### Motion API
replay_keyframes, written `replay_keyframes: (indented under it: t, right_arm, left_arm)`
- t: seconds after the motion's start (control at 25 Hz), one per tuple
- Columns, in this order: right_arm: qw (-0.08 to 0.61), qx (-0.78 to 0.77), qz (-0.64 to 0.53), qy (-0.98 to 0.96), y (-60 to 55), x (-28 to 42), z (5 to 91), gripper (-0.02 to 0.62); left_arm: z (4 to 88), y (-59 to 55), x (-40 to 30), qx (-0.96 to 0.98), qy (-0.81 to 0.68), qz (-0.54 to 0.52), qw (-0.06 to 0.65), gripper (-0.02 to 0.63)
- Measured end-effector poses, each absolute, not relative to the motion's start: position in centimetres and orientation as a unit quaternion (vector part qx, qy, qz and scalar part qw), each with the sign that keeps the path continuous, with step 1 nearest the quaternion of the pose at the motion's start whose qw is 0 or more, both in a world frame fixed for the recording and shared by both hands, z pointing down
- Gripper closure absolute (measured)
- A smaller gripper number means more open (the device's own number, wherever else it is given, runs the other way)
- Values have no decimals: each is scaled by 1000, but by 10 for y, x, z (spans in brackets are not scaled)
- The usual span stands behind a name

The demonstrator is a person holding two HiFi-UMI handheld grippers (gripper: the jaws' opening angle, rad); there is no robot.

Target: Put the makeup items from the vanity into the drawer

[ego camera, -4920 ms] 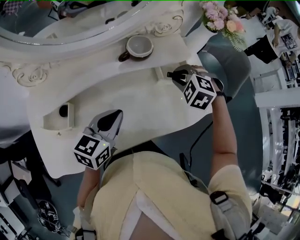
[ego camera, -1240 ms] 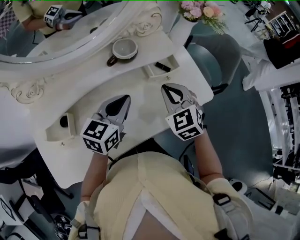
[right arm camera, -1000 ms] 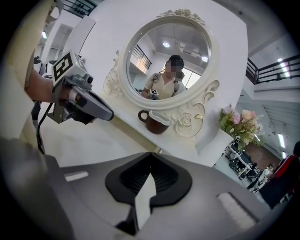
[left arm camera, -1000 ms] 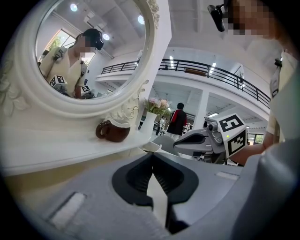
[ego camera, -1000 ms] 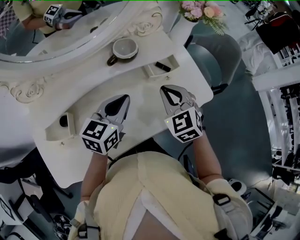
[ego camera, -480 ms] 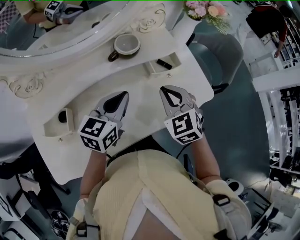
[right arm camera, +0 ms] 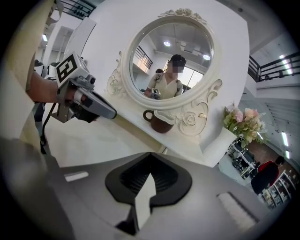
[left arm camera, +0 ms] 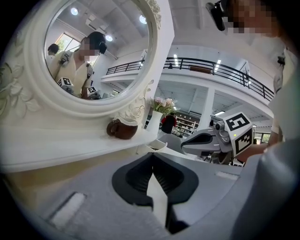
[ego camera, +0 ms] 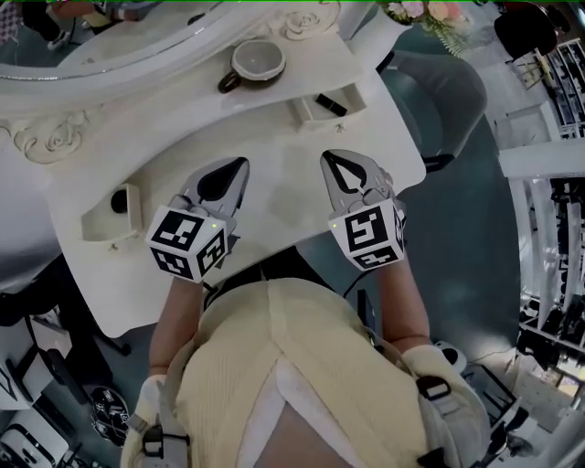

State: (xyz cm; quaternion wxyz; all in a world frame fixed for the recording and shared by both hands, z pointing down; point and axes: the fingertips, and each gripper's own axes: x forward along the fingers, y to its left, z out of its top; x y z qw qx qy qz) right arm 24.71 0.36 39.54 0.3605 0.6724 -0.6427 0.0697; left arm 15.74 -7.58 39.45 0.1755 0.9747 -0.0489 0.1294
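Pale-yellow cloth of the person's top (ego camera: 274, 366) fills the near edge of the head view, with both forearms reaching forward from it. The left claw (ego camera: 239, 164) and the right claw (ego camera: 331, 160) are held side by side, a little apart, over the bare front part of the white bench (ego camera: 274, 196). Each claw's own view shows its jaws pressed fully together with nothing between them. Both claws point toward the back of the bench. Beyond the right claw, a small open drawer (ego camera: 306, 114) sticks out from the raised back shelf, and a slim black makeup stick (ego camera: 331, 104) lies inside it. At the left side of the bench, well apart from the left claw, a second small open drawer (ego camera: 105, 224) holds a round black makeup item (ego camera: 119, 201). Farther back, a brown mug (ego camera: 256, 62) stands on the shelf below the ornate white round mirror (ego camera: 110, 37). Pink flowers (ego camera: 430, 11) stand at the far right corner.
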Motion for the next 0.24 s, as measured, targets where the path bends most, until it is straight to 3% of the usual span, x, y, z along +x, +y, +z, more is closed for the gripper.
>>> replay_keyframes:
  t: [0.24]
  right_arm:
    - [364, 664, 71, -649, 1, 239, 403, 593]
  left_arm:
    - [399, -74, 156, 975, -45, 132, 171, 601]
